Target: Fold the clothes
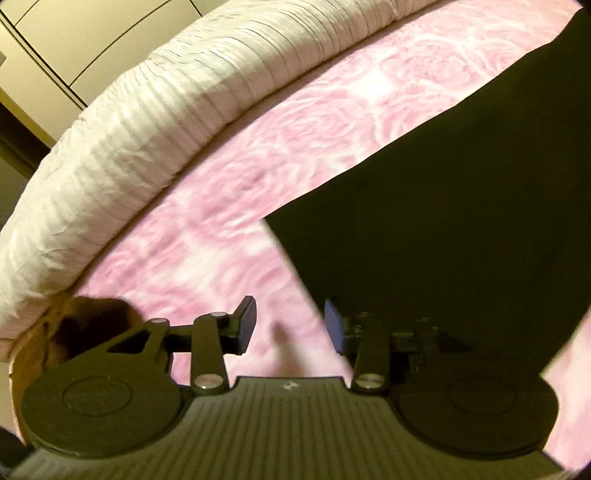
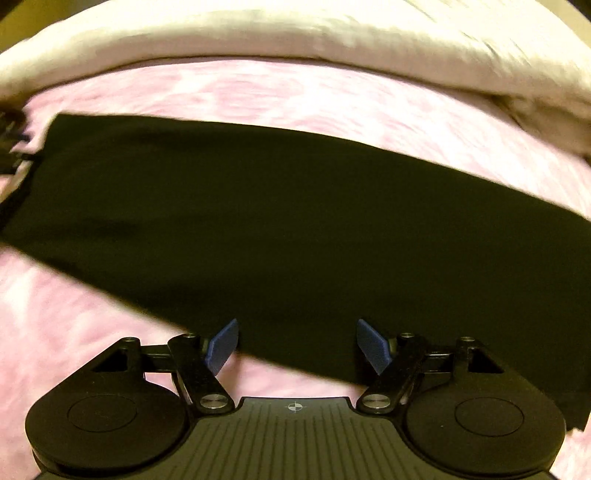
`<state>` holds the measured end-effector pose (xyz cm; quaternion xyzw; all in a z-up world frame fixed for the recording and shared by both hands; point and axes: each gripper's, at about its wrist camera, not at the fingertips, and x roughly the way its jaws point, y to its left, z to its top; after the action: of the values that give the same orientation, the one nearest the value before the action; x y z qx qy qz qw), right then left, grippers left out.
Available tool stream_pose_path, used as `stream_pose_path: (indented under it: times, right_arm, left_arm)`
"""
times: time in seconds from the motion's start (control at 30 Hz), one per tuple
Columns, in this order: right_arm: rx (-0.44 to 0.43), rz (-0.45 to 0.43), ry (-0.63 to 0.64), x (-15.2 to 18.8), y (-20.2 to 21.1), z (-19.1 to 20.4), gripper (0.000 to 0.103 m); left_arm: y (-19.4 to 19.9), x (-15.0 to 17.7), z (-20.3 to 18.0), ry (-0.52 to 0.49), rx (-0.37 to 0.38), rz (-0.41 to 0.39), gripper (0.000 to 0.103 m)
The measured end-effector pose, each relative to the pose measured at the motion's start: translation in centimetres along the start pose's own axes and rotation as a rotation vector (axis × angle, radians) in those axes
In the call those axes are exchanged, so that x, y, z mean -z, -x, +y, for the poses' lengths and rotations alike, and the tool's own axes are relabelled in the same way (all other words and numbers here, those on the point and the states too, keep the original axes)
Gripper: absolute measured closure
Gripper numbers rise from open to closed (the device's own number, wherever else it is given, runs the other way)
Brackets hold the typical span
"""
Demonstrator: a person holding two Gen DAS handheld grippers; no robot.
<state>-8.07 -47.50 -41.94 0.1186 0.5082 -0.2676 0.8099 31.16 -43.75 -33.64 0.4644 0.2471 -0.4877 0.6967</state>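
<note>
A black garment (image 1: 443,206) lies flat on a pink rose-patterned bedsheet (image 1: 229,206). In the left wrist view its near corner edge runs down past my left gripper (image 1: 290,325), which is open with only sheet between its blue pads. In the right wrist view the same black garment (image 2: 288,221) stretches as a long band across the sheet (image 2: 59,317). My right gripper (image 2: 297,343) hovers over the garment's near edge, open, with nothing clamped between its blue pads (image 2: 223,345). Both views are motion-blurred.
A rolled white quilt (image 1: 155,122) lines the far side of the bed, also seen as a white quilt (image 2: 295,33) in the right view. Cream cabinet panels (image 1: 59,40) stand beyond it. A brown shape (image 1: 88,328) sits at the left bed edge.
</note>
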Motion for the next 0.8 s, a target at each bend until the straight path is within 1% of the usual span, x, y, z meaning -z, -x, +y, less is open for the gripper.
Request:
stream_pose_path:
  times: [0.13,0.3,0.4,0.47,0.53,0.6,0.67,0.73,0.8]
  right_arm:
    - [-0.046,-0.002,0.096,0.3,1.6,4.6,0.028]
    - [-0.094,-0.024,0.156,0.4,3.1,9.4,0.028]
    - [-0.129,-0.058,0.243,0.6,3.5,11.6,0.028]
    - [-0.143,-0.097,0.318,1.2,3.7,12.7,0.028]
    - [-0.148,-0.132,0.379,1.5,3.7,13.7,0.028]
    - [-0.155,-0.161,0.417,1.8,3.5,14.5,0.028]
    - [-0.163,-0.189,0.452,1.9,3.0,16.3,0.029]
    - [-0.170,-0.217,0.488,2.0,2.5,18.0,0.032]
    - [-0.168,-0.242,0.527,2.0,2.0,19.9,0.043]
  left_arm:
    - [3.0,3.1,1.0,-0.051,0.012,0.001,0.066]
    - [5.8,6.5,-1.2,-0.213,0.024,-0.002,0.066]
    - [7.0,7.4,-3.5,-0.286,0.027,-0.007,0.066]
    - [7.8,7.8,-5.2,-0.340,0.012,-0.003,0.065]
    - [8.7,7.7,-6.4,-0.354,0.008,0.000,0.065]
    - [9.5,7.7,-7.1,-0.367,-0.002,-0.002,0.065]
    - [10.7,7.9,-7.4,-0.385,-0.009,-0.007,0.064]
    - [11.6,8.4,-7.4,-0.414,-0.013,-0.019,0.062]
    - [11.8,9.1,-7.0,-0.445,-0.025,-0.027,0.061]
